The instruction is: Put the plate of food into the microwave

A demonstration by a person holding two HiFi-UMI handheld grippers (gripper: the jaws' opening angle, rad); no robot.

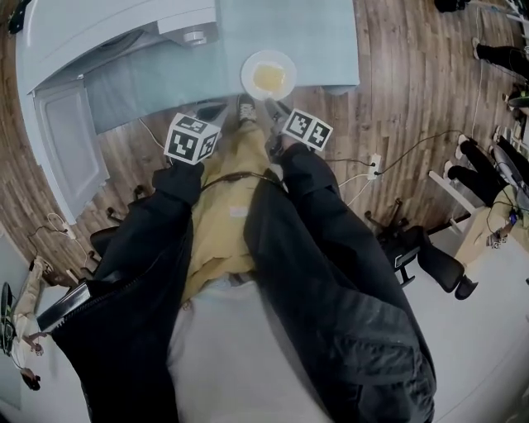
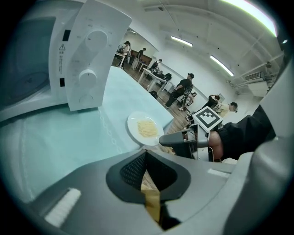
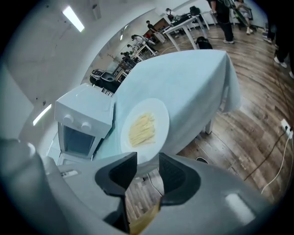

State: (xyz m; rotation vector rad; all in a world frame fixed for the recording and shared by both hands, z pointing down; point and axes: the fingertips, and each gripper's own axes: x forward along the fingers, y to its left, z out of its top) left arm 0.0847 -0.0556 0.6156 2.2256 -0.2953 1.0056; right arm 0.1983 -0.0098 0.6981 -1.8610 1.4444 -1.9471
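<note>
A white plate (image 1: pixel 269 76) of pale yellow food sits at the near edge of the table (image 1: pixel 331 41), which is covered with a light blue cloth. The white microwave (image 1: pixel 107 25) stands at the table's far left, its door (image 1: pixel 62 140) swung open. My right gripper (image 1: pixel 266 106) is open right at the plate's near rim, and the rim shows in the gap between its pads without being pressed. In the right gripper view the plate (image 3: pixel 142 128) lies just beyond the right gripper (image 3: pixel 148 167). My left gripper (image 2: pixel 146 158) is shut and empty, left of the plate (image 2: pixel 146 128), facing the microwave (image 2: pixel 92 59).
The table edge drops to a wooden floor with cables and a power strip (image 1: pixel 374 165). An office chair (image 1: pixel 430 256) stands to my right. People and desks (image 2: pixel 183 87) fill the room's far side.
</note>
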